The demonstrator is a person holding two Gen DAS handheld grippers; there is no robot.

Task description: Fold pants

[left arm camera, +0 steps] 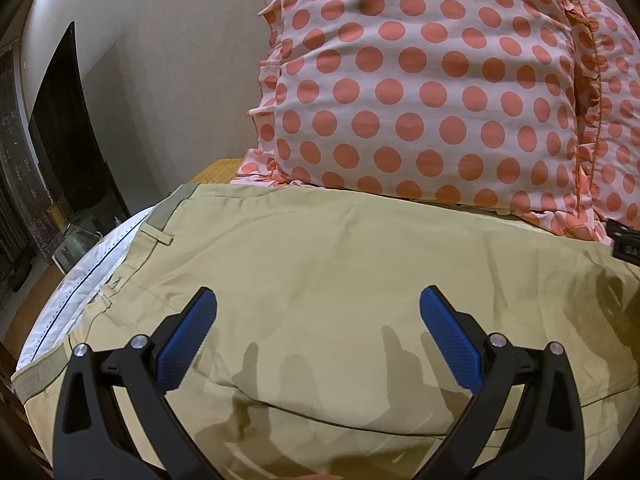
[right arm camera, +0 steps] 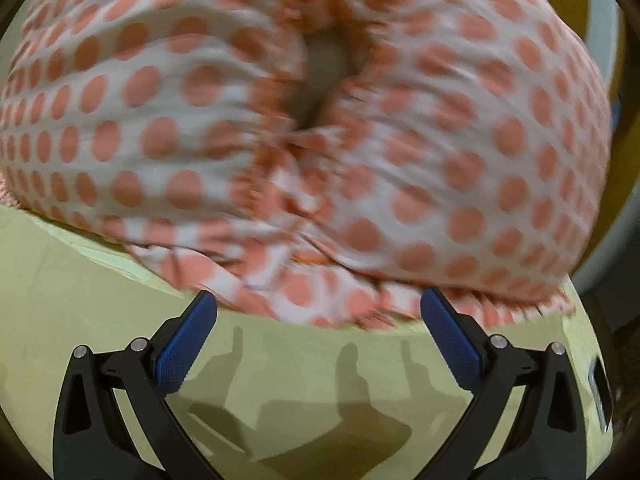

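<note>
- Here, at the far left of the left wrist view, one dark doorway (left arm camera: 64,128) stood in the pale wall (left arm camera: 168,60), with clutter too dim to name below it.
- One white strip of lining with a dark stitched line (left arm camera: 76,280) ran up the left edge of the khaki pants (left arm camera: 320,264), beside one olive waistband (left arm camera: 168,208) and one belt loop (left arm camera: 158,235).
- The single pair of pants lay flat across the middle and bottom of that view, lightly creased, its far edge touching the pillow above.
- The left gripper (left arm camera: 318,312) hung over the pants in the lower centre, its two blue pads (left arm camera: 188,344) spread wide and holding nothing; their shadows fell on the cloth.
- One pillow (left arm camera: 420,88) with orange dots on white filled the upper right, with a second dotted pillow (left arm camera: 612,120) just beside it at the right edge.
- One small black object (left arm camera: 626,244) showed at the right edge; I could not tell what it was.
- In the right wrist view, two blurred dotted pillows met across the top: one at upper left (right arm camera: 132,112), one at upper right (right arm camera: 480,152).
- The pants (right arm camera: 300,364) covered the bottom of that frame, under the pillows' frilled edges.
- The right gripper (right arm camera: 319,312) was at lower centre, jaws wide apart and empty, tips near the pillow frills.
</note>
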